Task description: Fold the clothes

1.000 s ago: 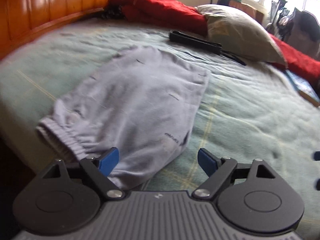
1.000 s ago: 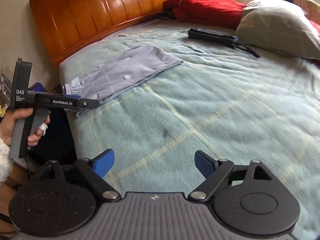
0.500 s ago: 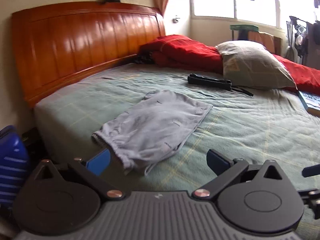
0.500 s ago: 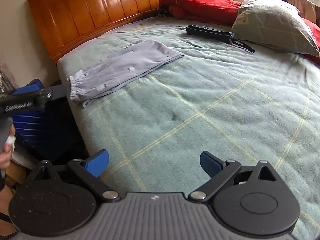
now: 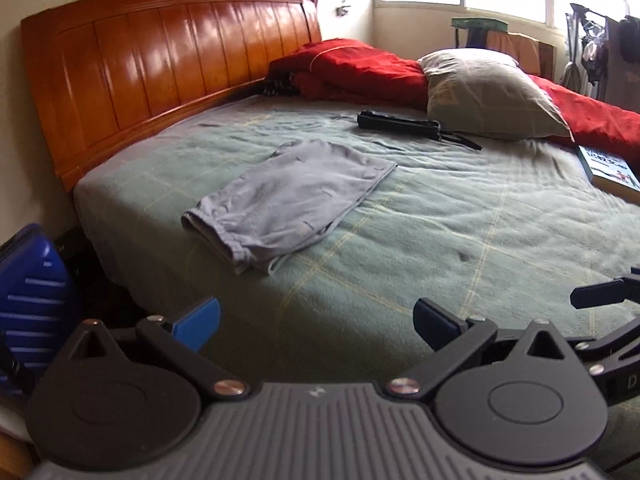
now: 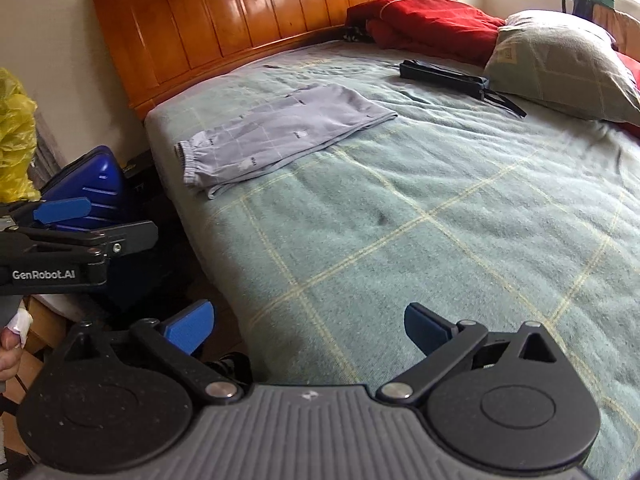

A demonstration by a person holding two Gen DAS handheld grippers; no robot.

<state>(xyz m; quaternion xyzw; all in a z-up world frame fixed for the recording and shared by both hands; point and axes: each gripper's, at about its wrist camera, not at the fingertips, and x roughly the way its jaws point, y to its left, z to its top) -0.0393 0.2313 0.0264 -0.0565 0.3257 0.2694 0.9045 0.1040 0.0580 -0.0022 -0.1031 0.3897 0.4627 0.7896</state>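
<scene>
A grey garment (image 5: pixel 292 196) lies folded flat on the green blanket (image 5: pixel 460 240), near the bed's left corner, with its elastic waistband toward me. My left gripper (image 5: pixel 316 322) hovers well back from it, past the bed's edge, open and empty. In the right wrist view the same garment (image 6: pixel 280 132) is far ahead and to the left. My right gripper (image 6: pixel 308 324) hangs over the bed's near edge, its jaws opening with nothing between them. The left gripper (image 6: pixel 80 220) shows at that view's left side, and a person's finger is below it.
A wooden headboard (image 5: pixel 160 60) stands behind. A red quilt (image 5: pixel 352 64), a pillow (image 5: pixel 488 92), a black folded umbrella (image 5: pixel 400 124) and a book (image 5: pixel 608 168) lie at the bed's far side. Beside the bed are a blue suitcase (image 6: pixel 92 184) and a yellow bag (image 6: pixel 12 132).
Both grippers have drawn back from the garment, the left one much farther and a little upward. Both sets of jaws stand wider than before. The garment has stayed flat on the blanket.
</scene>
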